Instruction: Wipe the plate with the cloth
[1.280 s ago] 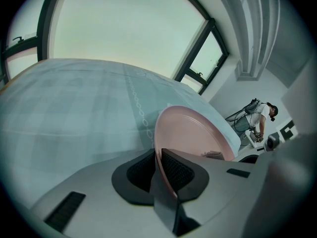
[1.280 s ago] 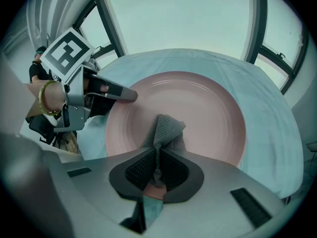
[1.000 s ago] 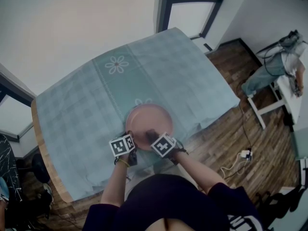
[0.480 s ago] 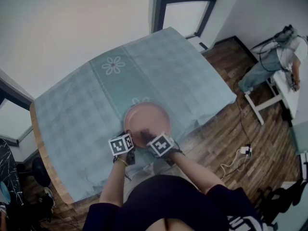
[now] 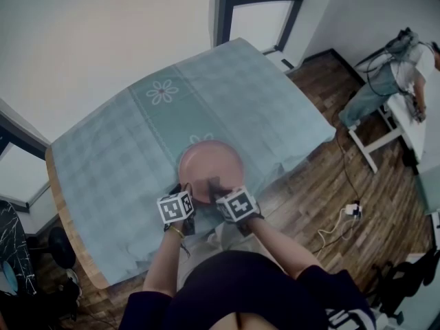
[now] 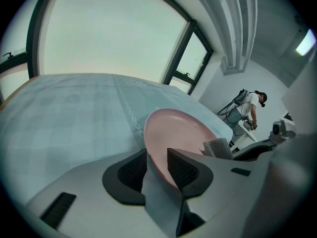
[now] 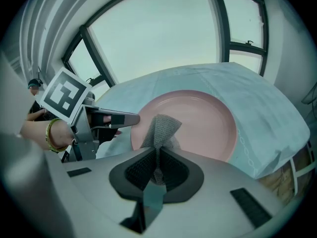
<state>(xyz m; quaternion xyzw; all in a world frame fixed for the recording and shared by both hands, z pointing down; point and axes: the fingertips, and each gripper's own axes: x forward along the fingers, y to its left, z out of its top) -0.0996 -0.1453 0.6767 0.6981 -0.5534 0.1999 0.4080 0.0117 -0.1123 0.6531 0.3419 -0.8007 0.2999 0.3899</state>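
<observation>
A pink plate point(image 5: 211, 162) lies on the teal checked tablecloth point(image 5: 137, 136), close to the table's near edge. My left gripper point(image 5: 185, 188) is at the plate's near-left rim. In the left gripper view its jaws point(image 6: 157, 157) are opening, with the plate point(image 6: 178, 133) rim between the pads and a gap on the left side. My right gripper point(image 5: 214, 185) hangs over the plate's near part. Seen from the right gripper point(image 7: 157, 160), it is shut on a grey mesh cloth point(image 7: 162, 128), which sticks up above the plate point(image 7: 203, 118). The cloth point(image 6: 218, 148) also shows in the left gripper view.
The tablecloth point(image 7: 267, 113) drapes over the table's near edge above a wooden floor point(image 5: 323, 205). A person point(image 5: 385, 81) stands by a white desk at the far right. Windows point(image 5: 261, 12) lie beyond the table's far side.
Both grippers have lifted slightly at the plate's near rim. The plate stays where it was on the tablecloth.
</observation>
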